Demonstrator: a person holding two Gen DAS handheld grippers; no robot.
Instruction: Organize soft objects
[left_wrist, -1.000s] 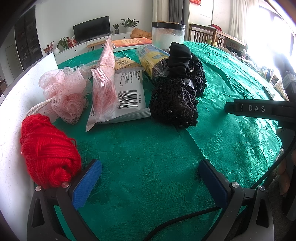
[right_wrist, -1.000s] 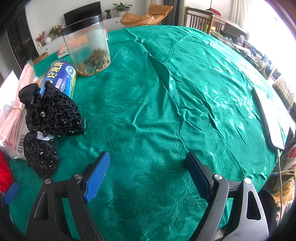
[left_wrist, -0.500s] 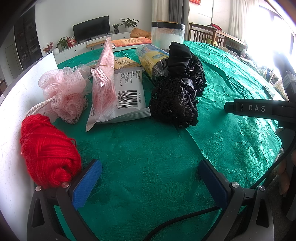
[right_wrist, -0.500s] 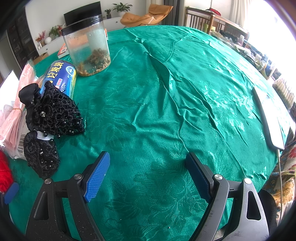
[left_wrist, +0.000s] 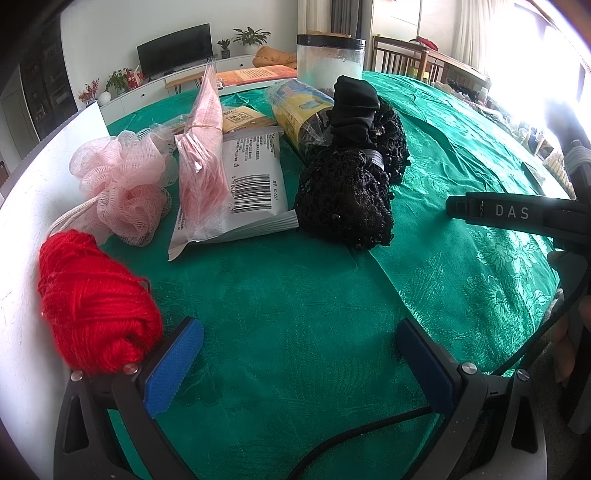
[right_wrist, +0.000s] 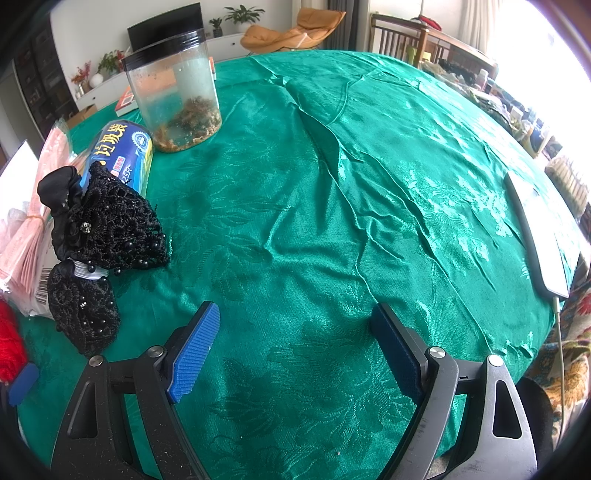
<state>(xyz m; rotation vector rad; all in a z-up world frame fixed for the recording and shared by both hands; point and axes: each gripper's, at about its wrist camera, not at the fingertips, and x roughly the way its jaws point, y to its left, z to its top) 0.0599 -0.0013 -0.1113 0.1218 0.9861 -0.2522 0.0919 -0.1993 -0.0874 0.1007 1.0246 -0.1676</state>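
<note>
A red yarn ball (left_wrist: 94, 310) lies on the green tablecloth (left_wrist: 295, 302) just left of my left gripper (left_wrist: 299, 354), which is open and empty. Beyond it lie a pink mesh bath pouf (left_wrist: 122, 184), a pink packet (left_wrist: 205, 147) on a white barcoded packet (left_wrist: 255, 184), and a black lace hair net bundle (left_wrist: 351, 177). My right gripper (right_wrist: 295, 343) is open and empty over bare cloth; the black lace bundle (right_wrist: 99, 236) lies to its left. The red yarn (right_wrist: 9, 339) shows at the left edge of the right wrist view.
A white board (left_wrist: 26, 206) lies along the table's left side. A clear jar with a black lid (right_wrist: 173, 92) and a blue-yellow roll of bags (right_wrist: 122, 147) stand behind the lace bundle. A white flat device (right_wrist: 535, 236) lies near the right table edge.
</note>
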